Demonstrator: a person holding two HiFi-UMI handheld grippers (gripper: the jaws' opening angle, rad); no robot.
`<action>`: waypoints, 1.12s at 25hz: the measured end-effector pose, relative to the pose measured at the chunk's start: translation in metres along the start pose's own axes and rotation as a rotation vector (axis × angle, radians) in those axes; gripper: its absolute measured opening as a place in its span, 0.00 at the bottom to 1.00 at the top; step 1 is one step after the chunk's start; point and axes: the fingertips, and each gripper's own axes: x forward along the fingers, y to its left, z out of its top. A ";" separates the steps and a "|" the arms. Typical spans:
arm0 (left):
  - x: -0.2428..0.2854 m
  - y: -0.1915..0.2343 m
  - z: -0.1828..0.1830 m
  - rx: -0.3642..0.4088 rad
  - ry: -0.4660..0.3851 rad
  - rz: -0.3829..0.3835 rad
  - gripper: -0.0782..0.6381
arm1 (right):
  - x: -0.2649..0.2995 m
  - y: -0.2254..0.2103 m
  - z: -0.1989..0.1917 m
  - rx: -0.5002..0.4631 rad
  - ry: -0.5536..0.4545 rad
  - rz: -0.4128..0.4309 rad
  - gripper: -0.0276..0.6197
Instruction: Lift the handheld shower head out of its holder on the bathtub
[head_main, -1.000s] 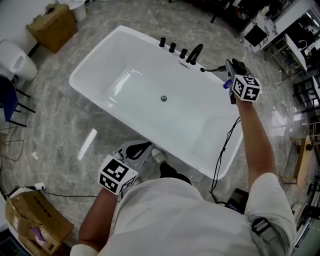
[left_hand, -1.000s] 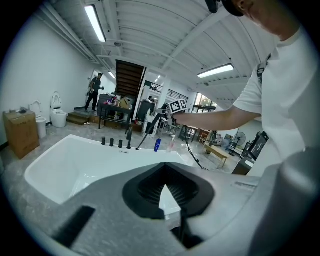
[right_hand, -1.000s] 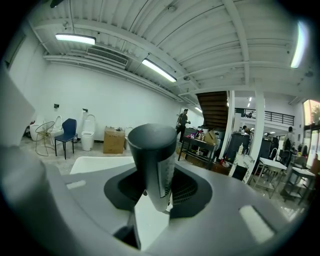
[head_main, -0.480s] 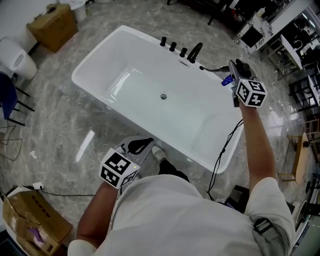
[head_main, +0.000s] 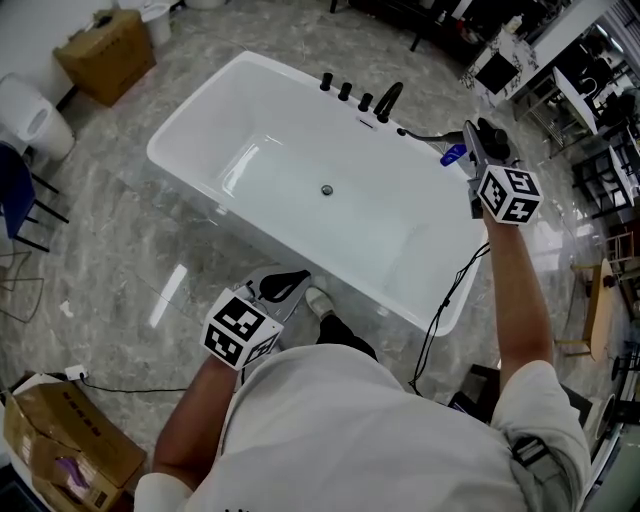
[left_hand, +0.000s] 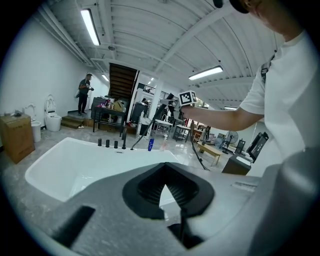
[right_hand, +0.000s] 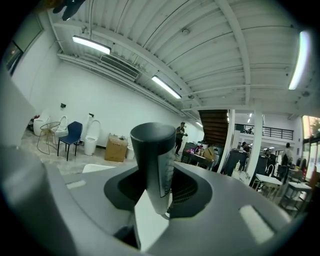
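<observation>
The white bathtub (head_main: 200, 175) lies below me, with black taps (head_main: 345, 95) and a spout (head_main: 388, 103) on its far rim. My right gripper (head_main: 478, 138) hangs above the tub's far right corner, shut on the black shower head handle (right_hand: 152, 162), which stands upright between its pads. The shower hose (head_main: 425, 135) runs from the tub rim by the spout up to that gripper. My left gripper (head_main: 285, 290) is low by the tub's near side, shut with nothing in it; in its own view the left gripper (left_hand: 165, 195) looks across the tub (left_hand: 75, 160).
A blue bottle (head_main: 452, 155) stands on the floor past the tub's right corner. A black cable (head_main: 445, 300) hangs down the tub's right end. Cardboard boxes (head_main: 105, 50) (head_main: 60, 450), a toilet (head_main: 30, 120) and a blue chair (head_main: 15, 200) stand on the left; desks crowd the top right.
My right gripper has risen and drifted right, away from the tub rim, with the shower head in it and the hose trailing. My left gripper has edged forward toward the tub.
</observation>
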 end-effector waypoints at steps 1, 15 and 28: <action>-0.002 -0.002 -0.001 0.003 -0.001 -0.002 0.12 | -0.005 0.002 0.004 -0.002 -0.007 0.000 0.24; -0.034 -0.024 -0.013 0.030 -0.011 -0.024 0.12 | -0.075 0.044 0.052 -0.022 -0.076 0.003 0.24; -0.058 -0.041 -0.026 0.050 -0.014 -0.042 0.12 | -0.130 0.105 0.077 -0.049 -0.112 0.061 0.24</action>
